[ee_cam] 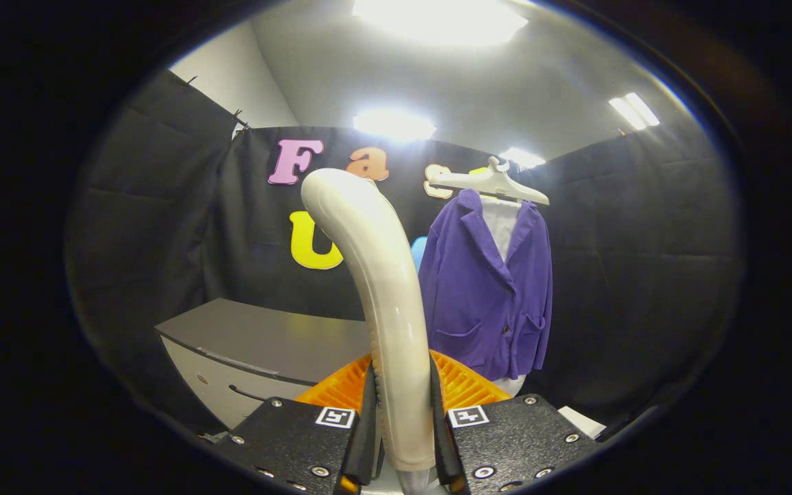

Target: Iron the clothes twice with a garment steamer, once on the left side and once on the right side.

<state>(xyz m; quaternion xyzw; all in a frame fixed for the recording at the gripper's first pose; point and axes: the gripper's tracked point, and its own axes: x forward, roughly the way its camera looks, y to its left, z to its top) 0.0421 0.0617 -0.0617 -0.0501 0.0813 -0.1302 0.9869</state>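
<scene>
My gripper (403, 426) is shut on the cream handle of the garment steamer (375, 275), which rises between the fingers and curves up and to the left. Its ribbed orange body (461, 385) spreads just behind the fingers. Beyond the steamer, slightly to its right, a purple jacket (489, 289) over a white shirt hangs on a white hanger (489, 182) against the black booth wall. The steamer's head points away from me and is hidden. The steamer is apart from the jacket.
A grey cabinet (258, 344) with a flat top stands left of the jacket, behind the steamer. A white object (581, 421) peeks out to the right of the fingers. Black cloth walls close in all sides.
</scene>
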